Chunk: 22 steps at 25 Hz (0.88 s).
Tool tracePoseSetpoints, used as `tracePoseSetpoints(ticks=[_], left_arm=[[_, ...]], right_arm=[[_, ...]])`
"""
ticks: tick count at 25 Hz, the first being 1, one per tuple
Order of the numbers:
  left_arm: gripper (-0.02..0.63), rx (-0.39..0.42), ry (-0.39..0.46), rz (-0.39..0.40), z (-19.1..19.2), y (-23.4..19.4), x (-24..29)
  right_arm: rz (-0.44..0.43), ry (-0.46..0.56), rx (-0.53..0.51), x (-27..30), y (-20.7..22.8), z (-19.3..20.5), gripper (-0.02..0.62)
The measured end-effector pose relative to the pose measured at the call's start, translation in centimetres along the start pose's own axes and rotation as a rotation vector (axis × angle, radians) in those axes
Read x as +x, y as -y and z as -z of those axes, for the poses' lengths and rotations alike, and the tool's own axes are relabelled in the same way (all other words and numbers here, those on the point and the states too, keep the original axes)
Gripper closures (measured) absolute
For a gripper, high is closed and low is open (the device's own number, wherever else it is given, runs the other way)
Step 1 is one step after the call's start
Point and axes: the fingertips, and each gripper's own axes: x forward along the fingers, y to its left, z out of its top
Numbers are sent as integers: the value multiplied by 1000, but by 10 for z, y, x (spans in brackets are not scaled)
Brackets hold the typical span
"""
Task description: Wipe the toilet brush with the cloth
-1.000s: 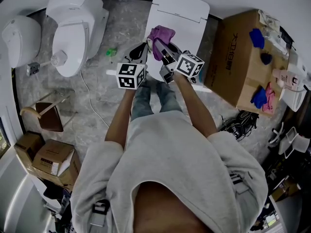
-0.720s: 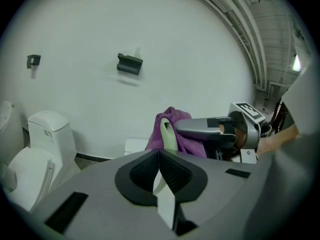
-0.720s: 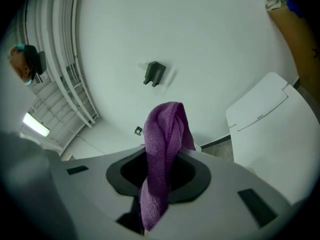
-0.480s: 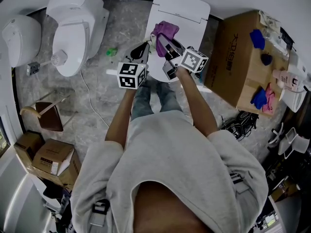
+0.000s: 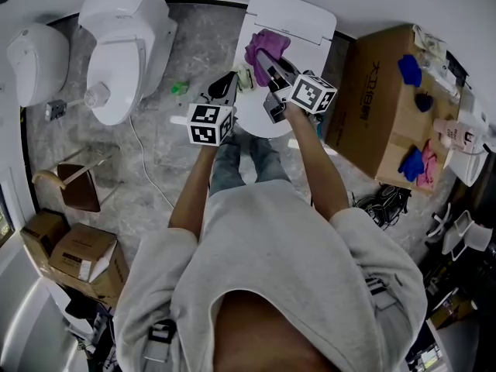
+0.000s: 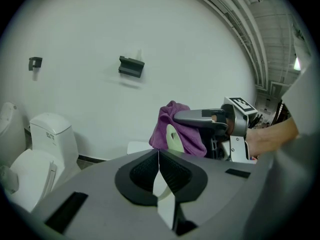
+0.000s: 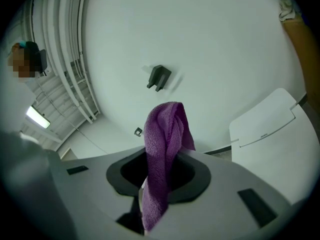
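Observation:
My left gripper is shut on a thin white toilet brush. In the left gripper view its handle runs up between the closed jaws of the left gripper, and its pale head rests against the purple cloth. My right gripper is shut on that cloth, which bunches above its jaws and hangs over the closed white toilet. In the right gripper view the cloth rises from between the jaws of the right gripper. The two grippers are close together, tips almost meeting.
A second white toilet and a white fixture stand at the left. A small green object lies on the floor. A large cardboard box with blue cloths stands at the right. A brown stool and cardboard boxes are at lower left.
Both grippers have moved a little farther out over the closed toilet. The right gripper carried the cloth up and to the right, staying against the brush head.

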Motion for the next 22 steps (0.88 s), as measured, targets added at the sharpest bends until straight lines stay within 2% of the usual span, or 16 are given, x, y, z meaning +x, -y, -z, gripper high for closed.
tracePoseSetpoints(ticks=[4,13,22], left_arm=[[586,-1,9,-12,-4,-4,-2],[586,20,54,-38,-26,-12,-11],[586,101,149,-72,-73,-24,-35]], right_arm=[[9,3,-53,-2,-2,-11,491],[95,35,-195,-26,-1,-33,492],[230,37,-524,-53,-20,-59,492]])
